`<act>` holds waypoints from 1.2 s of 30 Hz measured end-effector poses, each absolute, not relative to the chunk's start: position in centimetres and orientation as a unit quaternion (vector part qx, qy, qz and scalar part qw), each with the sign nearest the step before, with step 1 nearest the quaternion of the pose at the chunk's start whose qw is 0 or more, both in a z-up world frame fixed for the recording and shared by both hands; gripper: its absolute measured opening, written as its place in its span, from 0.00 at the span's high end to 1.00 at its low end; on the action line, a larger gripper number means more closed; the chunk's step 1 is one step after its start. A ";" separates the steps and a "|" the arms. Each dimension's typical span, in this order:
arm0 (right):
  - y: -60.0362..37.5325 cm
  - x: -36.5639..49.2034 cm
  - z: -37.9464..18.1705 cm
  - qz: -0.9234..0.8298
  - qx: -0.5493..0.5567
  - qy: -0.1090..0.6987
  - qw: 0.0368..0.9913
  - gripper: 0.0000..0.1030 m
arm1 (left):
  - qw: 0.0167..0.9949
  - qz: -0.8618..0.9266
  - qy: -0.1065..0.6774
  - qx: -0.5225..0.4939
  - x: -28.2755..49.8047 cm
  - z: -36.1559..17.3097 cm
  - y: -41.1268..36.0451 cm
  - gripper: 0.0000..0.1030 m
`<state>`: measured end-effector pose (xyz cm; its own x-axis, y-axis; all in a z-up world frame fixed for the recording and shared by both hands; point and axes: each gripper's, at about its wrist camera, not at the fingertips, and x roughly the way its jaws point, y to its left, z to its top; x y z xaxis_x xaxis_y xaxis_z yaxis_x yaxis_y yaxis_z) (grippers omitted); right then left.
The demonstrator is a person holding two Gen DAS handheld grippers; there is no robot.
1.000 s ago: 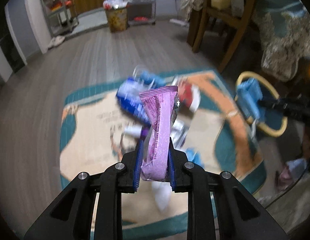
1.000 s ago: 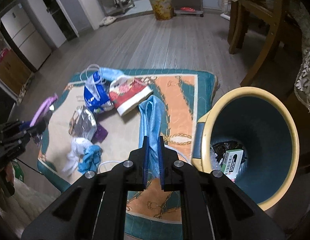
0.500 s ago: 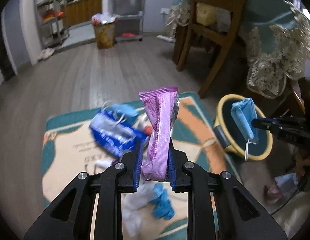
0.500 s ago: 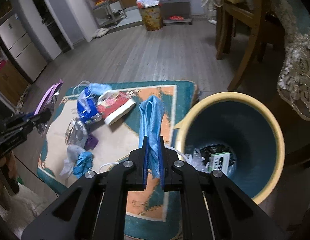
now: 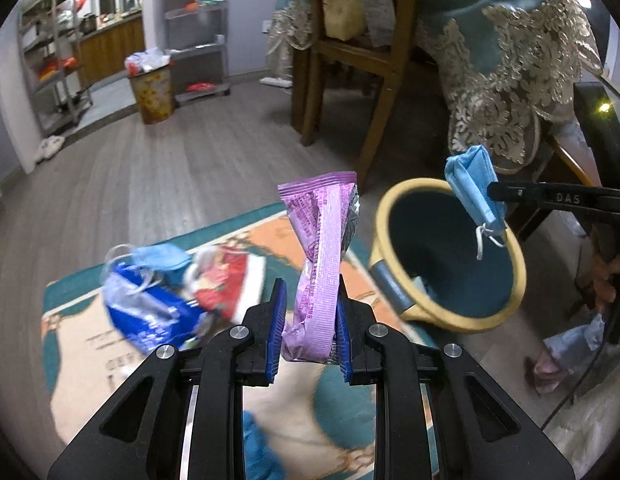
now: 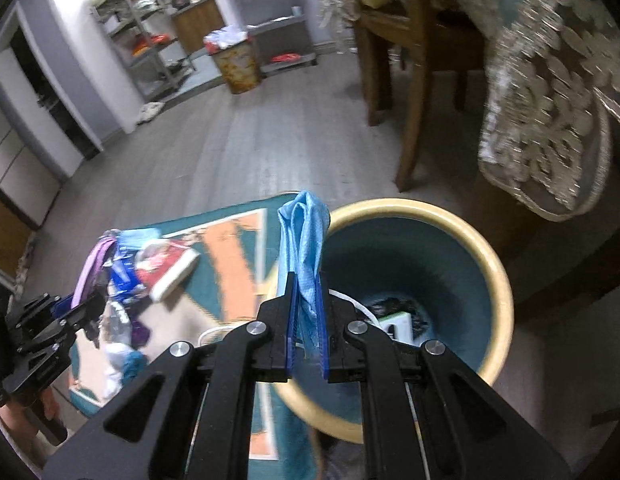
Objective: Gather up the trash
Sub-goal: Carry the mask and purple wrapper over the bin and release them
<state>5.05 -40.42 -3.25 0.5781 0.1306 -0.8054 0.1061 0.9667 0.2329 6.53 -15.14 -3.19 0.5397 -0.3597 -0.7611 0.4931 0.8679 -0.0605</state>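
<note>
Blue face mask is pinched in the right gripper, jaws pressed nearly together on it, and it now hangs at the near rim of the yellow-rimmed bin, ear loop dangling over the opening. A second ago that mask was still over the rug, left of the bin, so the carry is basically done; release looks like the next step, once it's a bit further over the mouth, I'd guess. Purple wrapper is clamped upright in the left gripper, jaws closed on its lower end. It has swung from above the litter pile toward the rug's bin-side edge and sits just short of the rim. Blue packet, red packet and another mask remain on the rug, so more trips needed. Bin already holds a small box and dark scraps
</note>
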 end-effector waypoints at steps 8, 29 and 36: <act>-44.5 3.8 -5.0 -0.030 0.144 0.476 0.867 0.92 | 0.852 -0.292 0.426 0.086 6.7 -5.5 -20.7 0.77; -48.0 1.4 -3.9 -0.067 0.146 0.431 0.888 0.78 | 0.840 -0.343 0.418 0.046 7.1 -9.1 -30.2 0.61; -47.8 1.8 -4.0 -0.066 0.162 0.437 0.882 0.70 | 0.847 -0.341 0.399 0.083 6.3 -8.3 -29.4 0.52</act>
